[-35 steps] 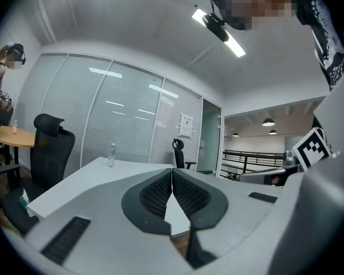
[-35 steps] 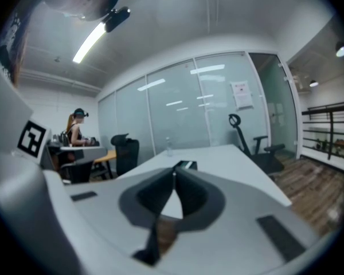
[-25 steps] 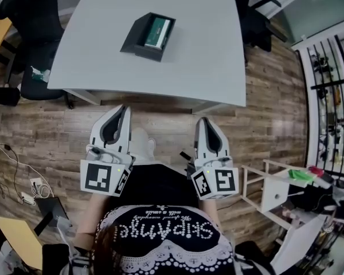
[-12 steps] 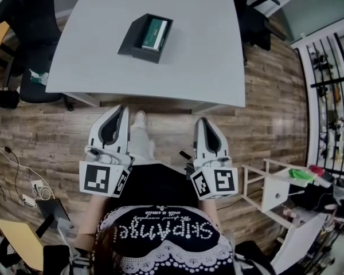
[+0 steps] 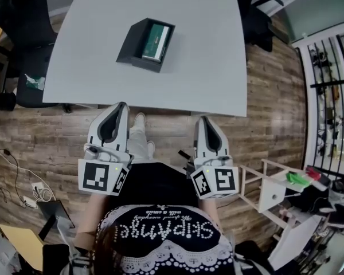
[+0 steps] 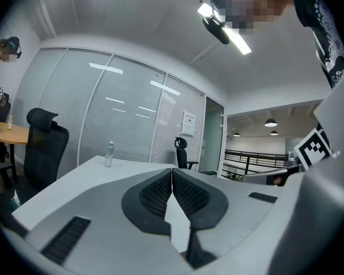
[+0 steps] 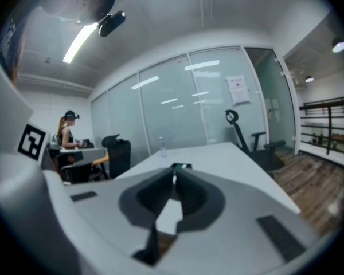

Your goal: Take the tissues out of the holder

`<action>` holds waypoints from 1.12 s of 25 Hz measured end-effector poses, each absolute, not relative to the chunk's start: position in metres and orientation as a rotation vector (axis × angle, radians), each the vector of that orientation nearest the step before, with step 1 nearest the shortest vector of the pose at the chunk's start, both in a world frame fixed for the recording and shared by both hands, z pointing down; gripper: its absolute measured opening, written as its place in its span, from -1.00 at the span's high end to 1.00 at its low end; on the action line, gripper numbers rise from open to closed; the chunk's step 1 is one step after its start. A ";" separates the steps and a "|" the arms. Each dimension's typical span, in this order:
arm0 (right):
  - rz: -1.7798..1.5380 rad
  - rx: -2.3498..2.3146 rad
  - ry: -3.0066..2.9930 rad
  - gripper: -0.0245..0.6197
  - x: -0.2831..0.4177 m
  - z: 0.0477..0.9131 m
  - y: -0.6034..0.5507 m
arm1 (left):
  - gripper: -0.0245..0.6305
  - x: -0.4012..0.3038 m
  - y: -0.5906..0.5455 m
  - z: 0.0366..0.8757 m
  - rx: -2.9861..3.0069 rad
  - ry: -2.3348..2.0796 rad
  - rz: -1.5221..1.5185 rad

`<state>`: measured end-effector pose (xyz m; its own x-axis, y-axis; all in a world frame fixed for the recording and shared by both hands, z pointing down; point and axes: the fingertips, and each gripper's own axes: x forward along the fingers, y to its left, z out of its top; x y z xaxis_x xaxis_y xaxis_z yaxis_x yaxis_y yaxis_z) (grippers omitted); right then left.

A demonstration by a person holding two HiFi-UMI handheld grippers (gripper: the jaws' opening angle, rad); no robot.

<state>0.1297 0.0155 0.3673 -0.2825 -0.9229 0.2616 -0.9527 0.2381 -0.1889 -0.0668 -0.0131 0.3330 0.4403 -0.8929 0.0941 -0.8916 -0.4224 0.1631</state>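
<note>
Both grippers have drawn closer to the white table [image 5: 206, 50] than a moment ago. Its near edge now meets the left gripper [image 5: 122, 106] at the tip and lies just ahead of the right gripper [image 5: 204, 120]. Both pairs of jaws are pressed together, holding nothing. The dark holder [image 5: 133, 49], with the green tissues [image 5: 156, 40] lying inside, stands well ahead of both tips, nearer the left gripper's line, so the approach looks begun but the reach remains. The tabletop around the holder is bare. One black chair [image 5: 23, 22] stands far out to the left gripper's side, another [image 5: 255, 16] beyond the right, both clear of a straight path forward.
</note>
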 end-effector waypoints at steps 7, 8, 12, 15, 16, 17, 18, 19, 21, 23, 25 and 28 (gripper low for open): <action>0.477 1.830 -2.373 0.81 0.117 0.359 -0.038 | 0.82 -0.080 -0.069 0.327 2.504 -1.546 -0.007; 0.481 1.831 -2.368 0.81 0.115 0.360 -0.044 | 0.82 -0.082 -0.075 0.328 2.503 -1.541 -0.005; 0.501 1.841 -2.357 0.81 0.106 0.362 -0.067 | 0.82 -0.090 -0.102 0.332 2.500 -1.521 -0.007; 0.499 1.847 -2.345 0.81 0.100 0.363 -0.083 | 0.82 -0.095 -0.121 0.335 2.502 -1.502 -0.010; 0.498 1.851 -2.339 0.81 0.099 0.363 -0.087 | 0.82 -0.096 -0.126 0.336 2.503 -1.494 -0.009; 0.497 1.857 -2.333 0.81 0.098 0.363 -0.091 | 0.82 -0.097 -0.131 0.337 2.505 -1.487 -0.008; 0.496 1.864 -2.327 0.81 0.098 0.363 -0.095 | 0.82 -0.098 -0.136 0.339 2.505 -1.481 -0.007; 0.495 1.870 -2.320 0.81 0.097 0.363 -0.099 | 0.82 -0.099 -0.141 0.340 2.505 -1.474 -0.004; 0.496 1.881 -2.309 0.81 0.094 0.363 -0.103 | 0.82 -0.103 -0.147 0.344 2.501 -1.465 0.012; 0.496 1.894 -2.300 0.81 0.090 0.364 -0.107 | 0.82 -0.108 -0.152 0.349 2.494 -1.467 0.036; 0.496 1.892 -2.292 0.81 0.087 0.365 -0.110 | 0.82 -0.113 -0.155 0.353 2.480 -1.476 0.054; 0.509 1.873 -2.287 0.81 0.083 0.369 -0.110 | 0.82 -0.120 -0.155 0.356 2.459 -1.491 0.066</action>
<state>0.0831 -0.1099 0.3686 -0.2140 -0.9233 0.3189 -0.9714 0.1667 -0.1691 -0.1198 -0.1548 0.3560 0.4713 -0.8646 0.1744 -0.8767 -0.4374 0.2003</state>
